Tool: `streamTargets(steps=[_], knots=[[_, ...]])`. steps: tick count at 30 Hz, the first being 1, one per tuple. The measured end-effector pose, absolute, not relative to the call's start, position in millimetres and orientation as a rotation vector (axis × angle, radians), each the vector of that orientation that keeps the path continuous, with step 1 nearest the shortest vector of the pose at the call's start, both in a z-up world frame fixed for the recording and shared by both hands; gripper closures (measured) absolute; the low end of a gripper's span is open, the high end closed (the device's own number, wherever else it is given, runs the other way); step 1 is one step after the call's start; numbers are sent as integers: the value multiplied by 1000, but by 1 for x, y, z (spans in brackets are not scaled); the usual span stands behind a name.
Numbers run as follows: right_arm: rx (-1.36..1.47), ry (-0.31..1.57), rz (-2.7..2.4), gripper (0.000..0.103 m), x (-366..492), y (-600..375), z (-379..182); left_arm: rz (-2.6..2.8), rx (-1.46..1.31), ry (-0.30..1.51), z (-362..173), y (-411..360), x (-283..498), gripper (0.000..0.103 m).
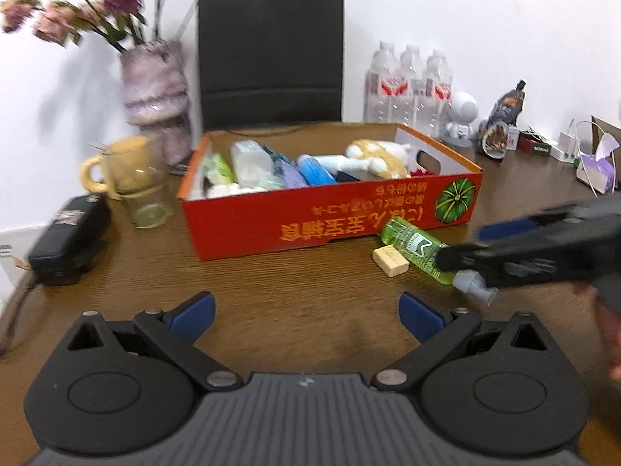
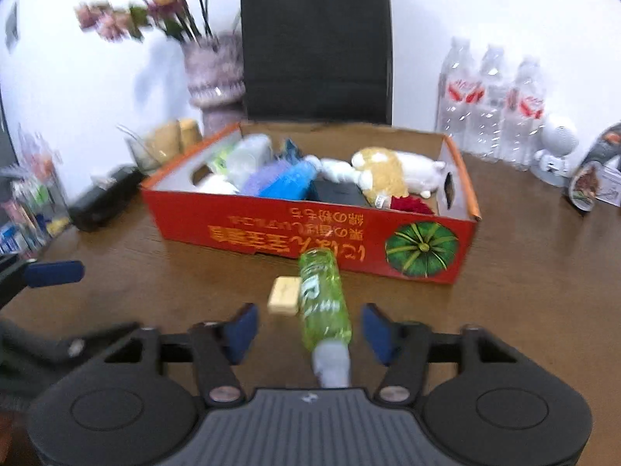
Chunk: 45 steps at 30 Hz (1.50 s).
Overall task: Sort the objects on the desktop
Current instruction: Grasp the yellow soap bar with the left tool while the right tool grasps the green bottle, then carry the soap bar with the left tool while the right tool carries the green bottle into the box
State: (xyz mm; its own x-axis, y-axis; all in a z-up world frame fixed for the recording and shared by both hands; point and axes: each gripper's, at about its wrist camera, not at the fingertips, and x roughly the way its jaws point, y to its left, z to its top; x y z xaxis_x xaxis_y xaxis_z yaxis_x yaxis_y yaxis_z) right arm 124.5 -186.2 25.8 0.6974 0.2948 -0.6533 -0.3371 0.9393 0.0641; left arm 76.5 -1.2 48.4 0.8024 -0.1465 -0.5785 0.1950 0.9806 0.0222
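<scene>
Partly open, the right hand-held gripper (image 2: 308, 328) straddles the green bottle (image 2: 324, 303), pads apart from it.

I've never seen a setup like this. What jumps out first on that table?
The bright red cardboard box mid-table, crammed with odds and ends including a plush cat. Right in front of it lies a green spray bottle beside a small cream block, the bottle running between the right gripper's open blue pads. Behind stand a vase of pink flowers and water bottles.
</scene>
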Motion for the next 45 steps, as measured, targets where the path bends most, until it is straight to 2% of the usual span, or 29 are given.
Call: streamTargets(steps=[4, 10, 12, 15, 17, 18, 19, 20, 27, 36, 40, 45], knots=[[-67, 780, 364, 72, 152, -184, 8, -240, 106, 606, 39, -11, 93, 0], [-11, 773, 283, 73, 145, -216, 6, -326, 164, 608, 31, -47, 124, 7], [8, 758, 243, 73, 140, -232, 7, -349, 170, 625, 28, -60, 136, 15], [31, 739, 204, 73, 135, -250, 9, -344, 197, 678, 21, -78, 150, 30], [40, 732, 204, 73, 133, -257, 9, -333, 218, 718, 16, -89, 159, 50], [47, 729, 211, 73, 132, -258, 9, -329, 222, 727, 14, -93, 162, 53], [54, 726, 219, 73, 132, -260, 9, -327, 215, 720, 14, -92, 162, 64], [61, 723, 226, 73, 131, -261, 10, -327, 213, 712, 13, -92, 161, 82], [58, 685, 281, 73, 123, -257, 23, -339, 203, 681, 18, -84, 145, 82], [87, 581, 307, 73, 113, -256, 71, -349, 63, 590, 86, -55, 143, 82], [123, 577, 269, 73, 157, -259, 99, -299, 0, 587, 108, -36, 181, 82], [99, 682, 174, 73, 240, -244, 98, -277, -79, 635, 111, -27, 240, 82]])
